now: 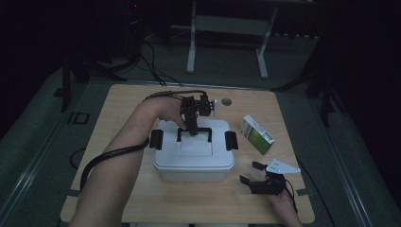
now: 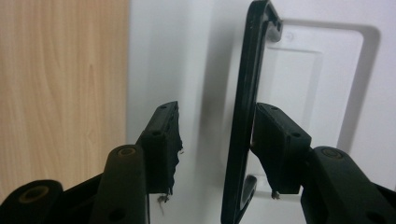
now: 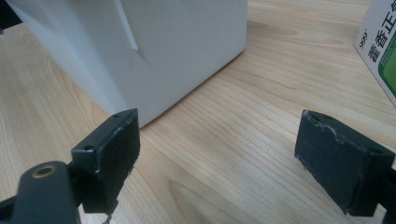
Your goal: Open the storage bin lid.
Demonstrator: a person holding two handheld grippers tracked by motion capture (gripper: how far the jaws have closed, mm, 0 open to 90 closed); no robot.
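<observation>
I have my left gripper over the white storage box, which sits in the middle of the wooden table, and its jaws straddle the black carry handle on the box's lid. In the left gripper view one pad already rests against the handle bar while the other pad stands off with a gap, so the jaws are half closed and not yet clamped. I judge the handle to be the right place to take hold: it is a thin, stiff plastic bar, smooth and probably a bit slippery, so I want it seated deep between the pads, near its middle, to keep the box from swinging. The box looks like rigid plastic; I cannot tell whether it is loaded, so I expect some weight. Two black side latches flank the lid. My right gripper waits just right of the box, jaws wide apart and holding nothing, with a green-and-white carton beyond it.
</observation>
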